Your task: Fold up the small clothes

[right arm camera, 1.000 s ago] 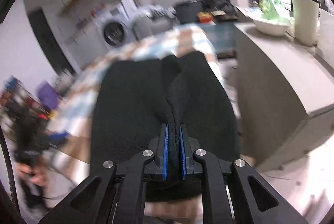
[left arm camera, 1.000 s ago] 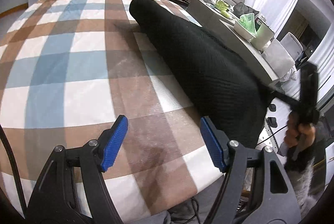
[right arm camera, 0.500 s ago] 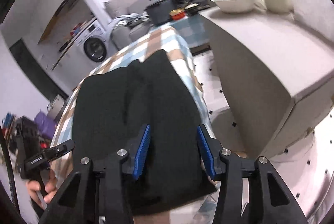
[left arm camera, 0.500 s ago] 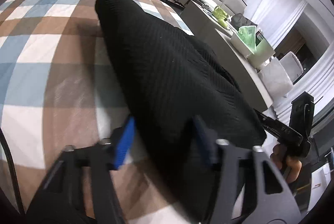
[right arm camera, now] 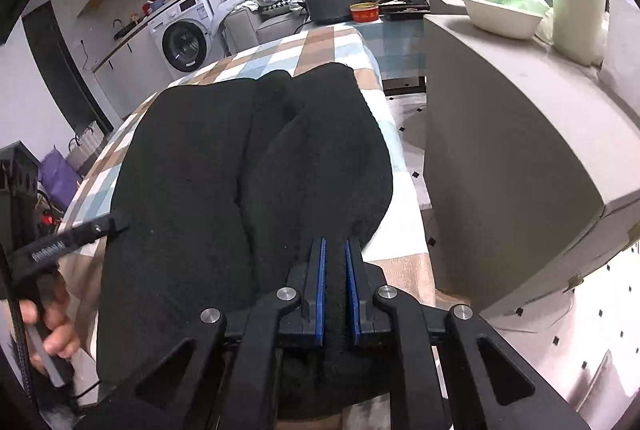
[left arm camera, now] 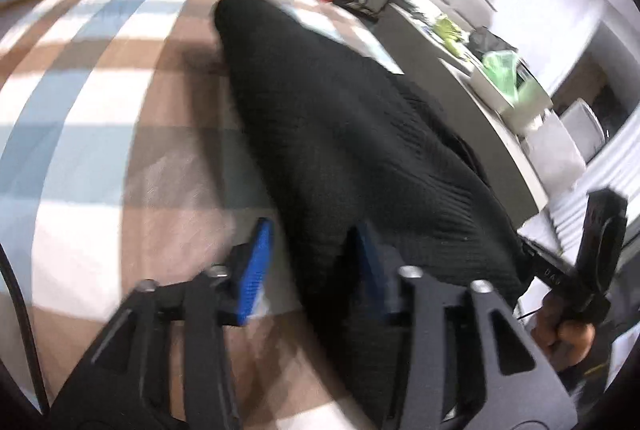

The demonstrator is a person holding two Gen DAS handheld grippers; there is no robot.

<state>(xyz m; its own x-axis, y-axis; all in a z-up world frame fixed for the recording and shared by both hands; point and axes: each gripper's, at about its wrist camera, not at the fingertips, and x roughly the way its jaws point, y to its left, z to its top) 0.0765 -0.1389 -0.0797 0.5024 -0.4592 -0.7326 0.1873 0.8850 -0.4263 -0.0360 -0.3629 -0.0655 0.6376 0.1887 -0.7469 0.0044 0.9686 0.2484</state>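
A black knit garment (left arm camera: 340, 129) lies lengthwise on the table's checked cloth (left arm camera: 100, 109), with a fold ridge down its middle in the right wrist view (right arm camera: 192, 181). My left gripper (left arm camera: 312, 226) straddles the near left edge of the garment. Its jaws are opening, with the cloth edge between the blue pads (left arm camera: 256, 270), and the picture is blurred. My right gripper (right arm camera: 335, 242) is at the near right corner, its jaws closing with black cloth pinched between the narrow pads. Each view shows the other gripper in a hand (left arm camera: 568, 334) (right arm camera: 60, 334).
A grey counter (right arm camera: 520, 149) stands close to the table's right side and bears a white bowl (right arm camera: 500, 17) and a green bag. A black box (right arm camera: 332, 1) and a red tin (right arm camera: 364, 13) sit at the table's far end. A washing machine (right arm camera: 184, 41) stands behind.
My left gripper moved right from bare tablecloth onto the garment's near edge, and its jaws narrowed around it. My right gripper opened half a second ago and has shut again on the cloth.
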